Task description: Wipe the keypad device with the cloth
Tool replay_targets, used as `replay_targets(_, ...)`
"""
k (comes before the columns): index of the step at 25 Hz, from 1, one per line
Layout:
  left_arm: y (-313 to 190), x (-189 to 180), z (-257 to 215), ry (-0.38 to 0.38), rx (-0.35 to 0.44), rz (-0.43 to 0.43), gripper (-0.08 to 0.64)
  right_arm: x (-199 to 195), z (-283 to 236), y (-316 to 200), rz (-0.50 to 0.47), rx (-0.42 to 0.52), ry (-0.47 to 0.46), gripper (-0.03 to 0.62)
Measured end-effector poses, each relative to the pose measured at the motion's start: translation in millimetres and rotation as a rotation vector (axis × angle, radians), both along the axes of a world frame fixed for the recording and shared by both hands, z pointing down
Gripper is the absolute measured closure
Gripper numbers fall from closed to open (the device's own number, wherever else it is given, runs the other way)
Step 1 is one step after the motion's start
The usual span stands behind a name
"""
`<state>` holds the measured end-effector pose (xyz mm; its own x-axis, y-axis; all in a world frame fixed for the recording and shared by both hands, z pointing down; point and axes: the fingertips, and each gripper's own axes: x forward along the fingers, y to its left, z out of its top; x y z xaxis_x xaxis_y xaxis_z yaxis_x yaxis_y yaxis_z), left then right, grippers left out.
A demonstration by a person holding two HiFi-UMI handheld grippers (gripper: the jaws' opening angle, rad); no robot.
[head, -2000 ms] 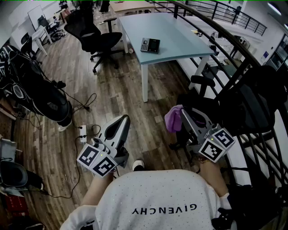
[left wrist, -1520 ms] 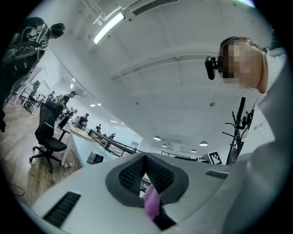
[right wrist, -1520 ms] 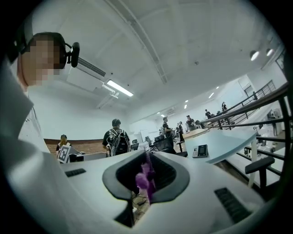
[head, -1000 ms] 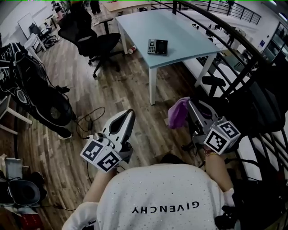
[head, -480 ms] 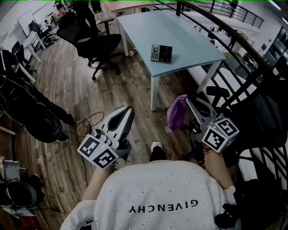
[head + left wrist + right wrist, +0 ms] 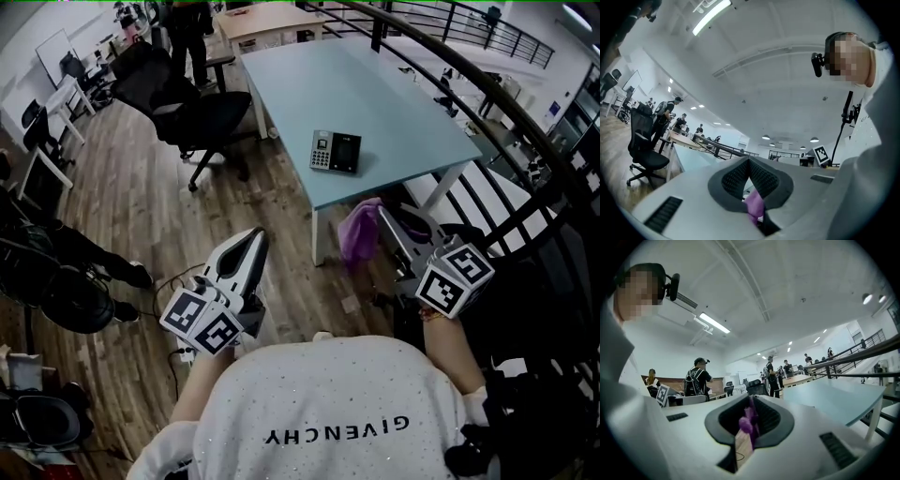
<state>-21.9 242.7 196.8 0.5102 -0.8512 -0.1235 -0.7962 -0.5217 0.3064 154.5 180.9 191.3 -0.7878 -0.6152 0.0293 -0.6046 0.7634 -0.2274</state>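
Observation:
The keypad device (image 6: 335, 151), dark with a grey key block, lies near the front edge of the light blue table (image 6: 375, 94). My right gripper (image 6: 382, 221) is shut on a purple cloth (image 6: 358, 232) that hangs from its jaws, in the air short of the table's near corner. In the right gripper view the cloth (image 6: 749, 420) sits pinched between the jaws of the right gripper (image 6: 752, 402). My left gripper (image 6: 253, 240) is shut and holds nothing, left of the table leg. The left gripper (image 6: 749, 162) view shows a bit of the purple cloth (image 6: 753, 206) past its jaws.
A black office chair (image 6: 200, 114) stands left of the table. A black railing (image 6: 525, 141) curves along the right side. Dark bags (image 6: 66, 281) and cables lie on the wood floor at left. People stand by desks at the back (image 6: 698, 380).
The table and keypad device have come nearer and lower in the head view as the person walked toward them. Both grippers stay shut; the cloth is still in the right one.

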Motion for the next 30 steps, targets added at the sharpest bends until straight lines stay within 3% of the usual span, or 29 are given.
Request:
replay_targets(9, -72, -2, 18, 0.057, -0.033, -0.001, 0.558, 0, 4, -73, -0.042, 0.046, -0.118, 0.563)
replay_targets(17, -127, -4, 32, 0.016, -0.078, 0.046, 0.559, -21, 20, -118, -0.094, 0.019, -0.133, 0.563)
replay_targets(22, -181, -4, 43, 0.022, -0.094, 0.105, 0.559, -36, 49, -147, -0.088, -0.056, -0.122, 0.563)
replay_targets(27, -246, -3, 46, -0.041, -0.086, 0.177, 0.560, -51, 47, -188, -0.059, -0.021, -0.126, 0.563)
replay_targets(30, -278, -4, 62, -0.062, -0.120, 0.233, 0.560, -60, 58, -214, -0.024, -0.034, -0.136, 0.563)
